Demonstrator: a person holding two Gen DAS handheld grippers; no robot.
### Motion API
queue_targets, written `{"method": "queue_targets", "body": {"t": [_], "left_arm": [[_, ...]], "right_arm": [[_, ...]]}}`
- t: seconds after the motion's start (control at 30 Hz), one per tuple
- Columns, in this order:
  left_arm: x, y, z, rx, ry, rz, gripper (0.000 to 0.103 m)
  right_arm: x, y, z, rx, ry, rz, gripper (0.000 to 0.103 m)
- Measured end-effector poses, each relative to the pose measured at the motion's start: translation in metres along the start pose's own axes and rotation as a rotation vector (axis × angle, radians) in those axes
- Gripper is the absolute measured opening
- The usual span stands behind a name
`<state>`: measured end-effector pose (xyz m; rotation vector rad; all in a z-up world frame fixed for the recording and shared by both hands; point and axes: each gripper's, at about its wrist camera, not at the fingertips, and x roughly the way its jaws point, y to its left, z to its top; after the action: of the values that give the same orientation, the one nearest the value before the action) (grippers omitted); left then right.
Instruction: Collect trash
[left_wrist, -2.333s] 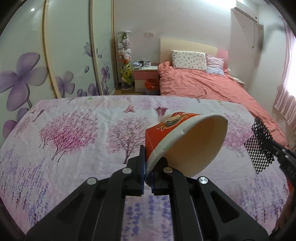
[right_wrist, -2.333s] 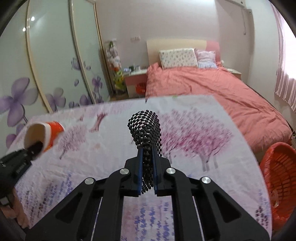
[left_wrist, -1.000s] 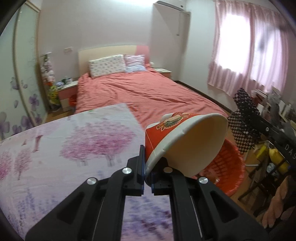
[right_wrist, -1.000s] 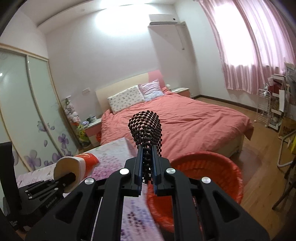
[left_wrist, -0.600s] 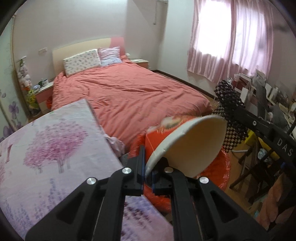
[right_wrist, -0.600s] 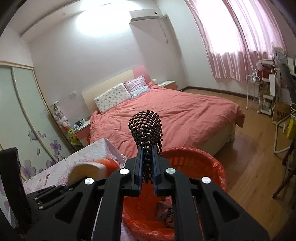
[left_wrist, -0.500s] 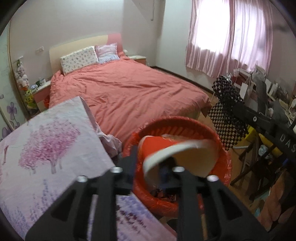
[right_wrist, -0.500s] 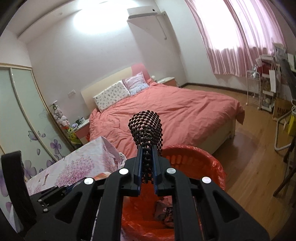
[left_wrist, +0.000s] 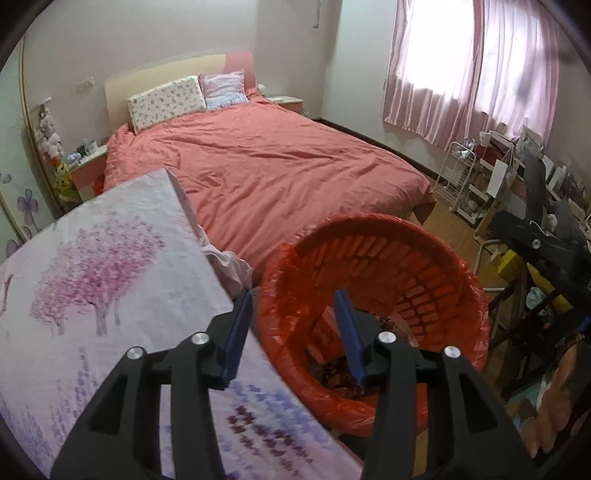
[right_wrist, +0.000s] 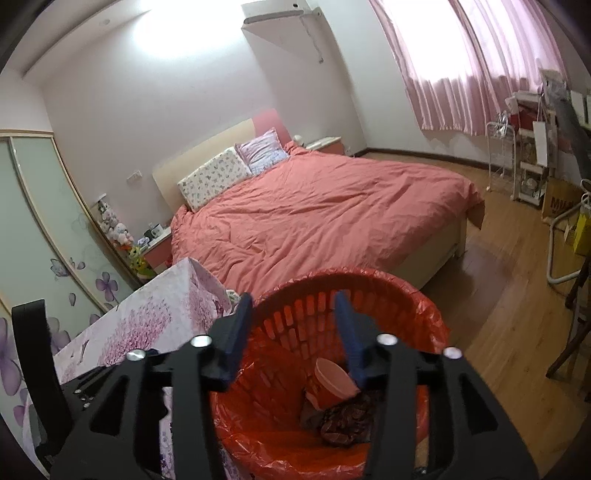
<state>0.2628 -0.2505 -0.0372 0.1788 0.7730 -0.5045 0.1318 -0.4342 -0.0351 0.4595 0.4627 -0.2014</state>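
Observation:
A red basket lined with a red bag (left_wrist: 436, 266) stands on the floor beside the flowered table; it also shows in the right wrist view (right_wrist: 417, 306). Both grippers hang over it. My left gripper (left_wrist: 295, 314) is open and empty above the basket's near left rim. My right gripper (right_wrist: 293, 321) is open and empty above the basket. The red paper cup (right_wrist: 332, 380) lies inside the basket, mouth up, among dark crumpled trash (right_wrist: 343, 417). The black mesh piece is not clearly visible in either view.
The table with the flowered cloth (left_wrist: 92, 295) is left of the basket. A bed with a salmon cover (left_wrist: 277, 162) lies beyond. A white rack and cluttered shelves (left_wrist: 480, 177) stand at the right, with wooden floor (right_wrist: 509, 280) between.
Both grippers have opened. The left one let go of the red cup and the right one let go of the black mesh piece; the cup now lies in the basket.

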Motion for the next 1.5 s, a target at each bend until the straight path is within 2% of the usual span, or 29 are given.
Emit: {"method": "queue_targets", "body": {"t": [0.13,0.2,0.3,0.43,0.57,0.7,0.83,1.0,1.2,1.5], "left_arm": [[-0.028,0.016,-0.005,-0.02,-0.05,0.041,0.065],[-0.049,0.028,-0.011,-0.035,-0.085,0.065,0.078],[-0.081,0.043,-0.022,-0.048,-0.135,0.105,0.092],[-0.122,0.056,-0.046,-0.04,-0.188,0.168,0.099],[-0.161,0.066,-0.082,-0.039,-0.22,0.277,0.099],[-0.192,0.075,-0.115,-0.069,-0.239,0.316,0.099],[-0.216,0.09,-0.15,-0.153,-0.238,0.345,0.099],[-0.236,0.099,-0.182,-0.203,-0.253,0.406,0.099],[-0.253,0.096,-0.2,-0.213,-0.284,0.418,0.099],[-0.253,0.1,-0.204,-0.273,-0.256,0.397,0.099]], "right_arm": [[-0.022,0.01,0.002,-0.028,-0.049,-0.035,0.07],[-0.037,0.017,0.001,-0.034,-0.081,-0.057,0.09],[-0.062,0.031,-0.007,-0.058,-0.148,-0.129,0.101],[-0.094,0.051,-0.026,-0.075,-0.206,-0.273,0.101],[-0.121,0.065,-0.049,-0.09,-0.226,-0.268,0.101],[-0.142,0.085,-0.076,-0.161,-0.225,-0.291,0.101],[-0.155,0.099,-0.099,-0.202,-0.242,-0.309,0.101],[-0.158,0.108,-0.108,-0.225,-0.236,-0.316,0.101],[-0.157,0.108,-0.116,-0.239,-0.168,-0.316,0.101],[-0.154,0.111,-0.127,-0.233,-0.09,-0.33,0.101]]}}
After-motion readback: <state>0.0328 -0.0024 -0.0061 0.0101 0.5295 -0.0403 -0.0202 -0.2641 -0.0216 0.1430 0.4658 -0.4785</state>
